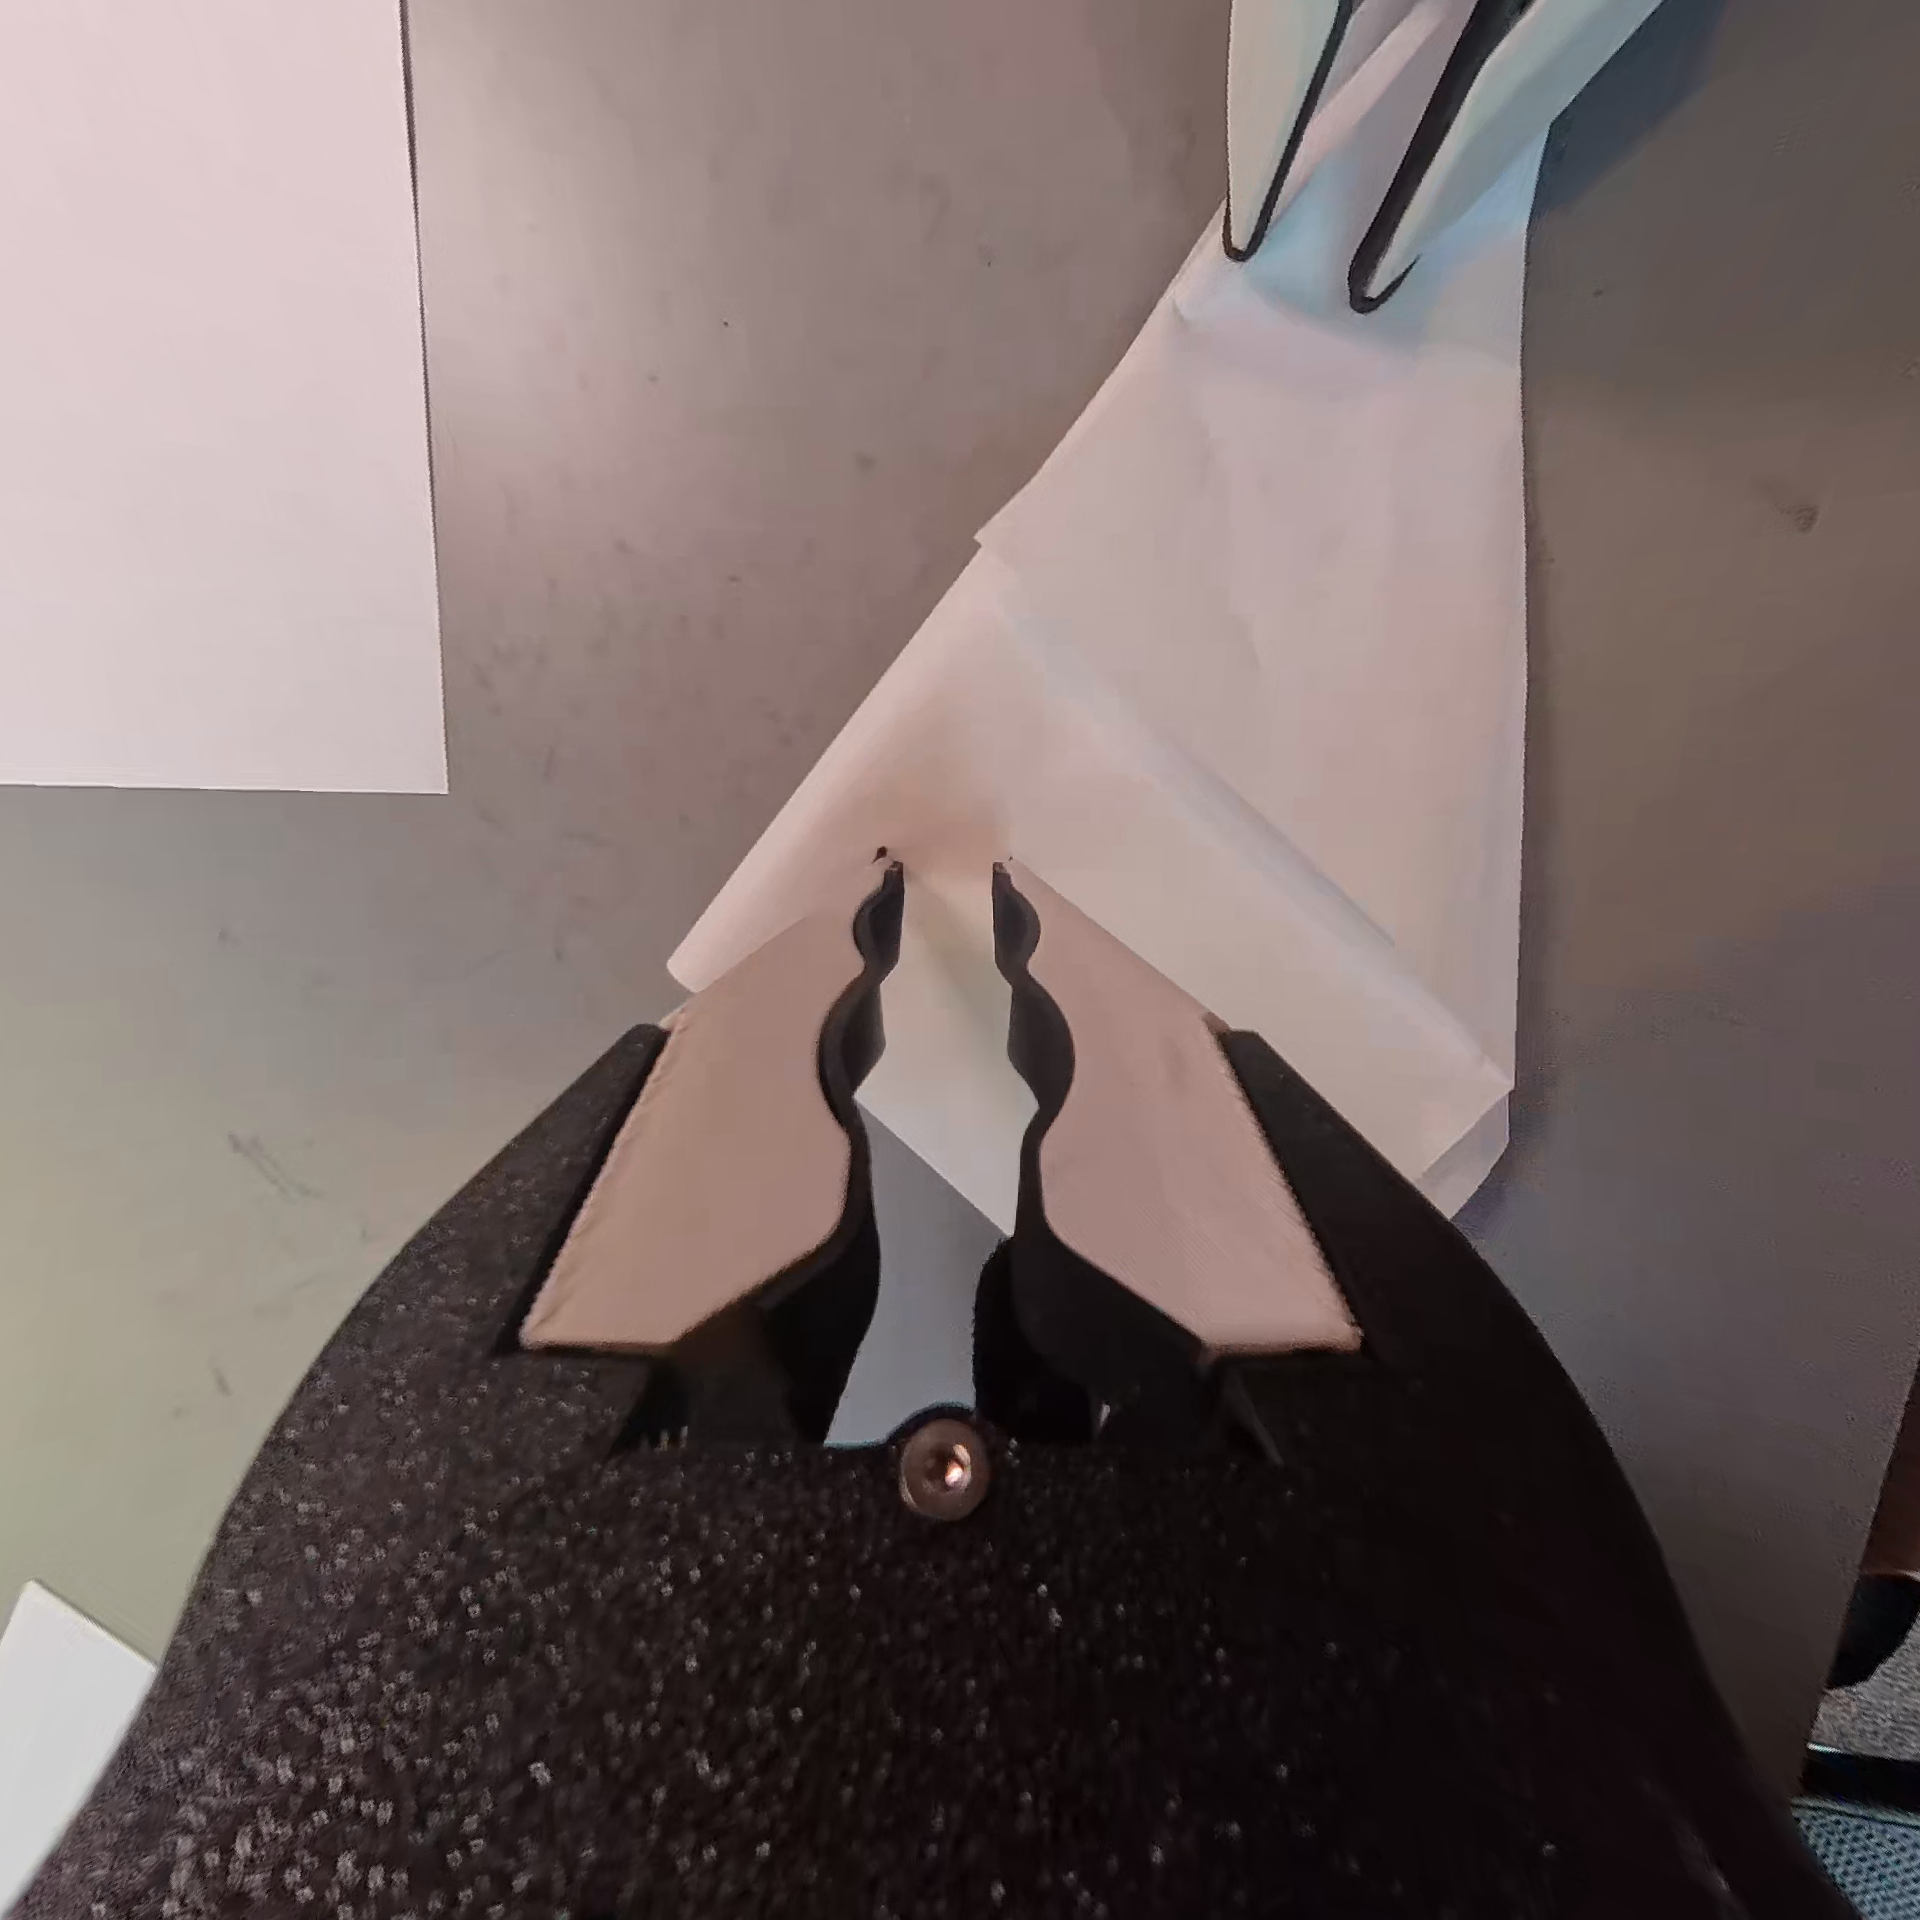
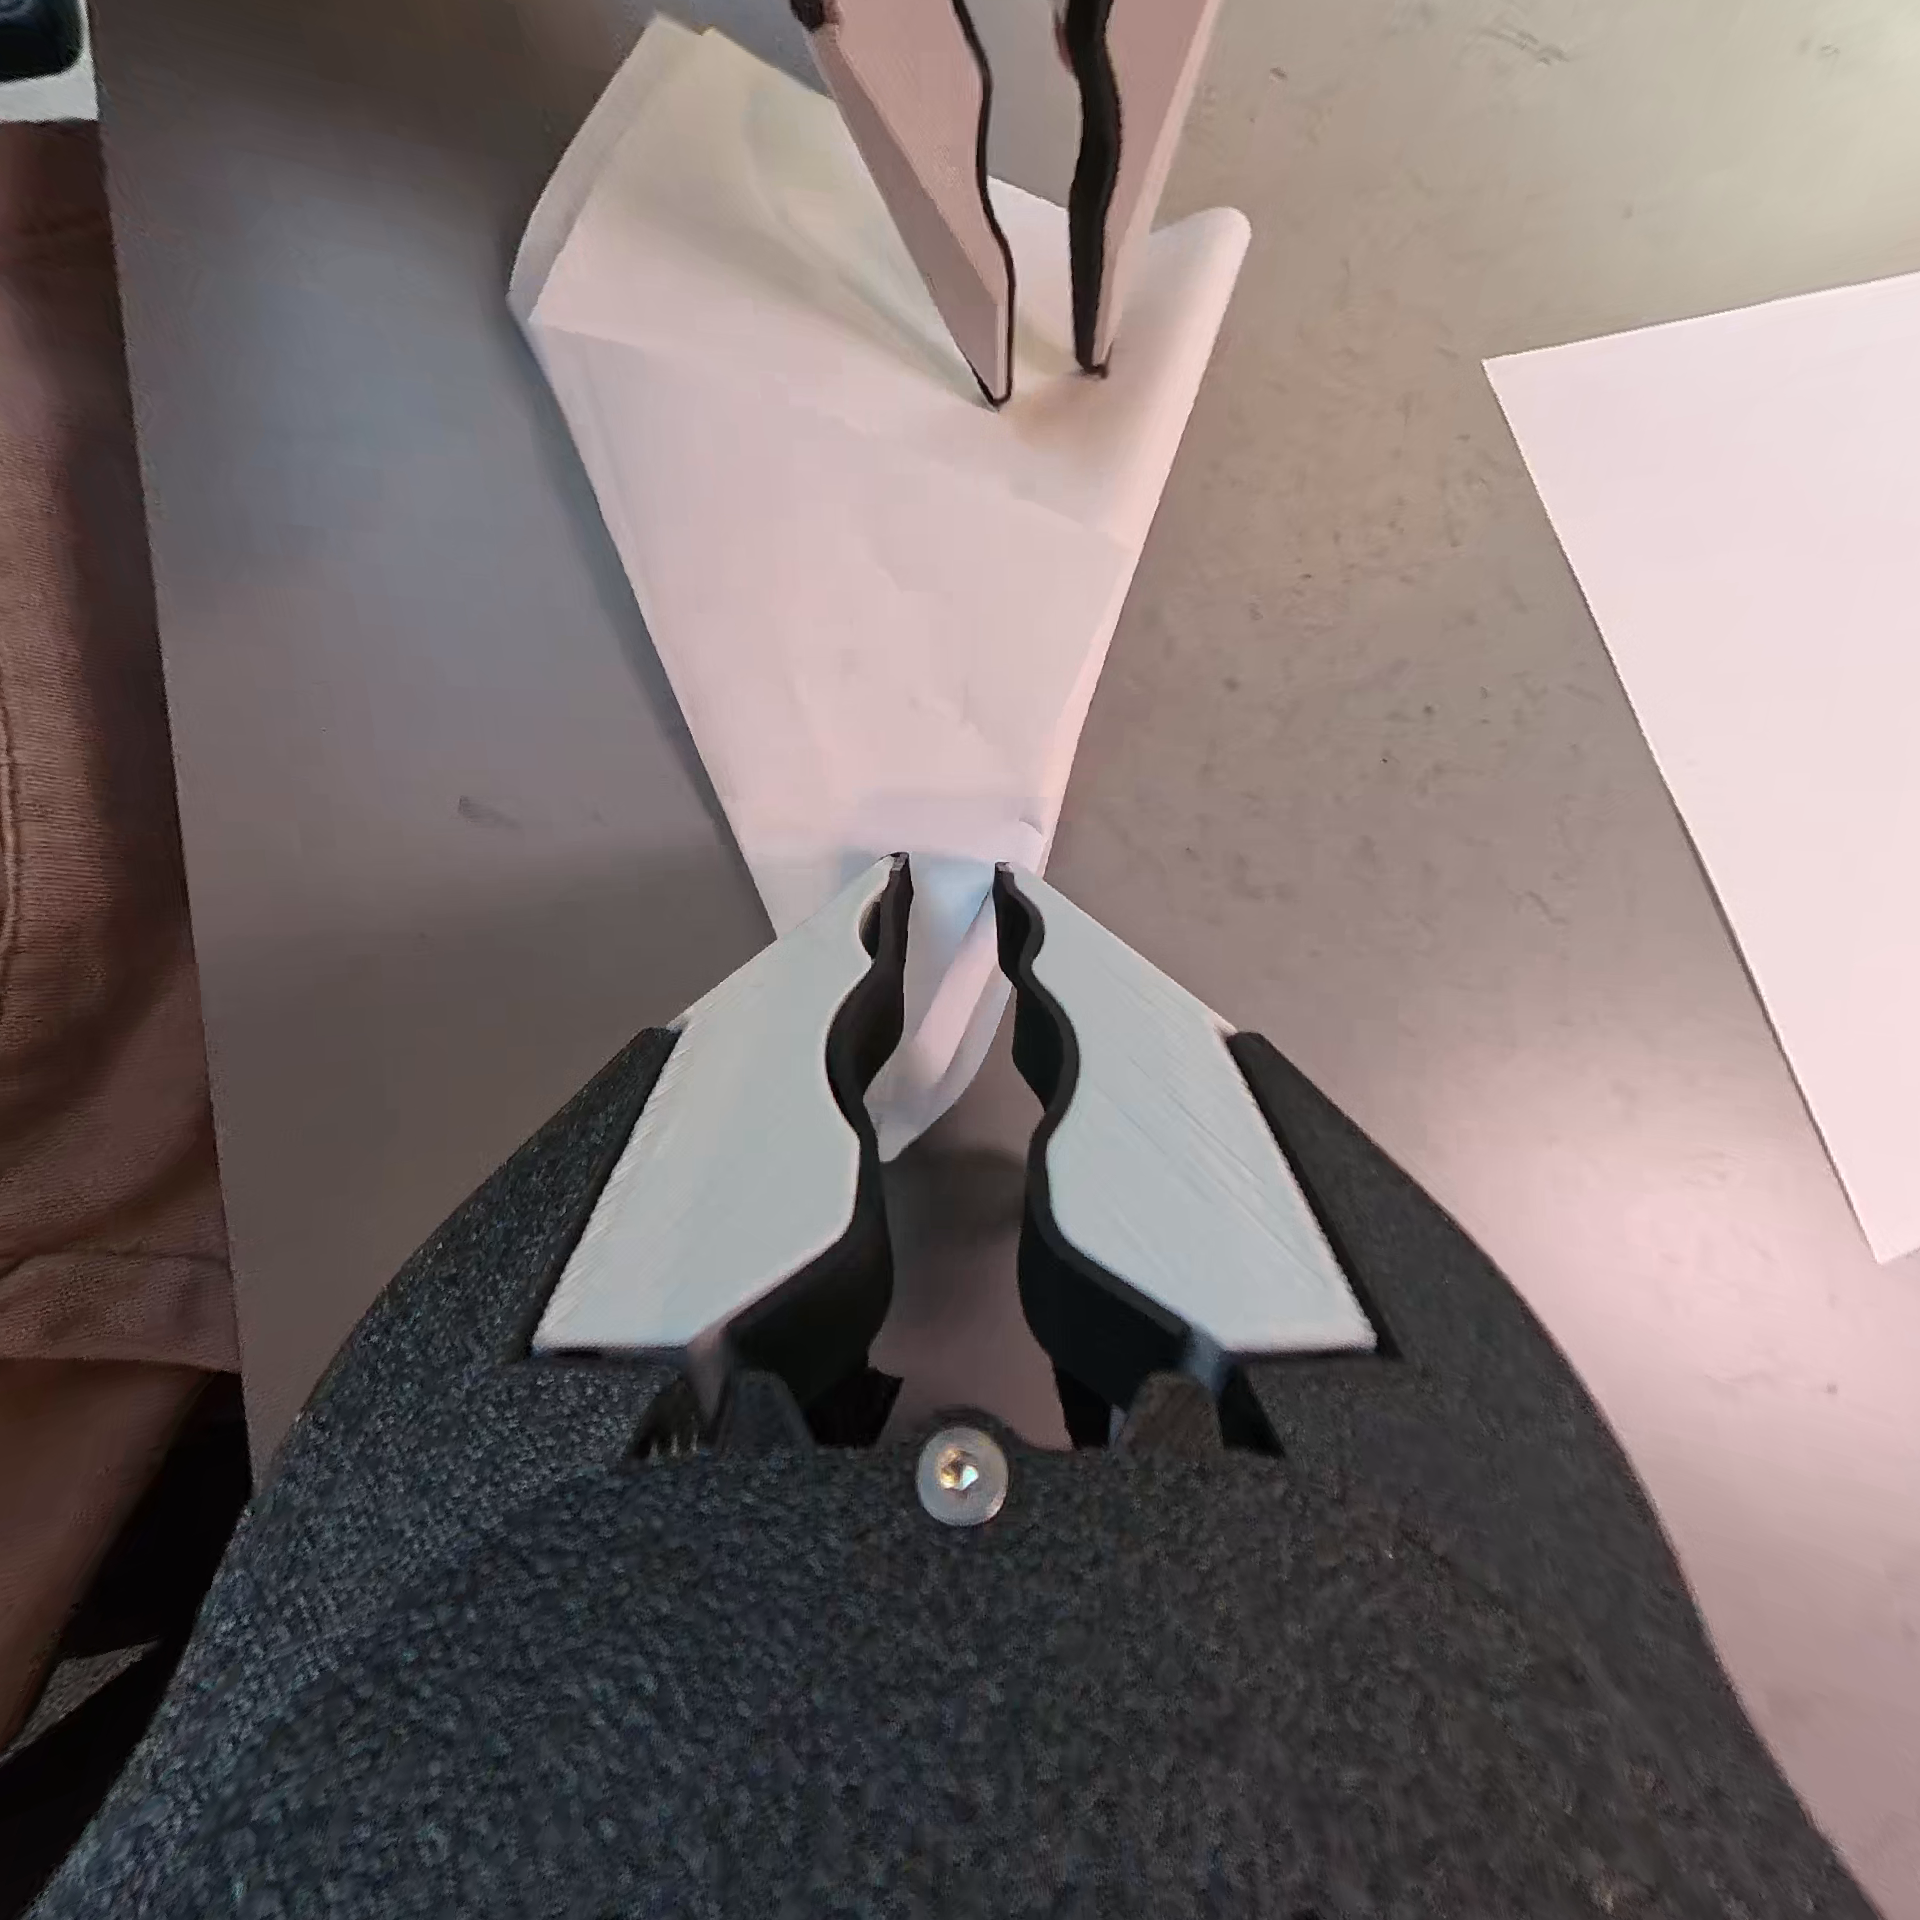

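A folded white paper (image 1: 1247, 644), wide at one end and tapering to a narrow tip, lies on a grey table (image 1: 675, 416). My left gripper (image 1: 945, 868) is open by a small gap, and its fingertips rest on the wide end. It also shows in the right wrist view (image 2: 1044, 382), tips down on the paper (image 2: 883, 582). My right gripper (image 2: 951, 864) is open by a similar gap at the narrow end, and the paper's curled tip lies between its fingers. It shows at the top of the left wrist view (image 1: 1307, 275).
A flat white sheet (image 1: 208, 395) lies on the table to the left of the folded paper, also seen in the right wrist view (image 2: 1745, 675). Another white corner (image 1: 52, 1714) shows at the lower left. Brown fabric (image 2: 83, 831) lies past the table's edge. The left gripper's tips are roughly 12 centimeters from the right gripper's.
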